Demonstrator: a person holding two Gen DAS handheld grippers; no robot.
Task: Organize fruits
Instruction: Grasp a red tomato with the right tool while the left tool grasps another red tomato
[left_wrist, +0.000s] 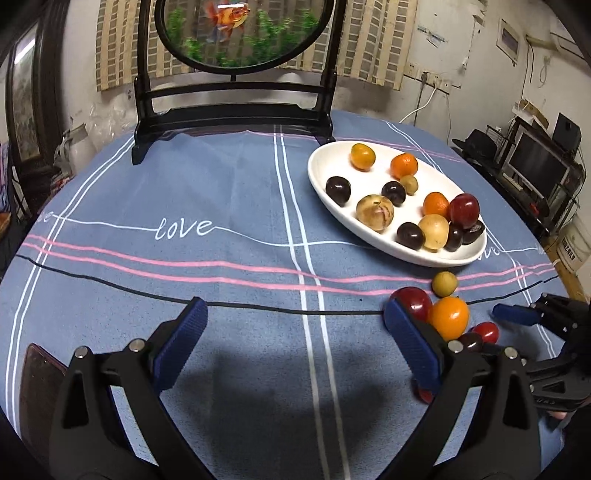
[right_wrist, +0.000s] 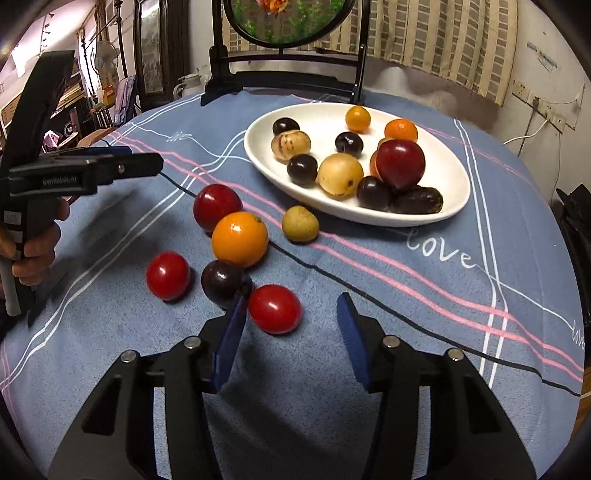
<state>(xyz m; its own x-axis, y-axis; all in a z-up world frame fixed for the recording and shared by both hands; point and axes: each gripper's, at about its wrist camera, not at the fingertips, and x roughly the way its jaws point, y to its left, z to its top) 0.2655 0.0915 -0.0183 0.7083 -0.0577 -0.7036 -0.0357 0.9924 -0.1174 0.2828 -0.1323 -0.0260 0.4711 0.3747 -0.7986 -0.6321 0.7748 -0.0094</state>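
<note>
Right tongs (right_wrist: 291, 328): half open, pointing steeply down at the loose fruit; nothing clamped. Nearest red fruit (right_wrist: 275, 308) sits just inside the left pad, at the tips and not yet between the pads proper; no contact on the right pad visible.

Left tongs (left_wrist: 295, 325): spread wide, empty, hovering over bare cloth left of the loose group. Right-hand pad stands just beside the large red fruit (left_wrist: 413, 301) and the orange (left_wrist: 448, 315); contact cannot be confirmed.

Loose fruit, on the blue cloth of the desk (right_wrist: 424, 295), near side of the white plate (right_wrist: 458, 192): large red fruit and orange touching, a dark plum (right_wrist: 223, 282) touching the orange and hard against the right tongs' left finger, another small red fruit (right_wrist: 168, 275) to the left, a green-yellow fruit (right_wrist: 300, 224) just beside the plate rim. Plate already well filled, fruit piled at its right end, freer space at the far left.

Step in hand, as judged: pick-up of the nearest red fruit for transfer to the plate.

Recommendations:
- Shift right tongs slightly left and forward so the fruit centres between the pads before closing.
- Keep the left finger from nudging the dark plum; round fruit likely to roll and disturb the orange.
- Close gently at the widest girth; smooth, soft skin, risk of squirting out or bruising.
- Lift straight up, set down in the emptier far-left part of the plate, low release.
- Keep left tongs clear of the right tongs' path.
</note>
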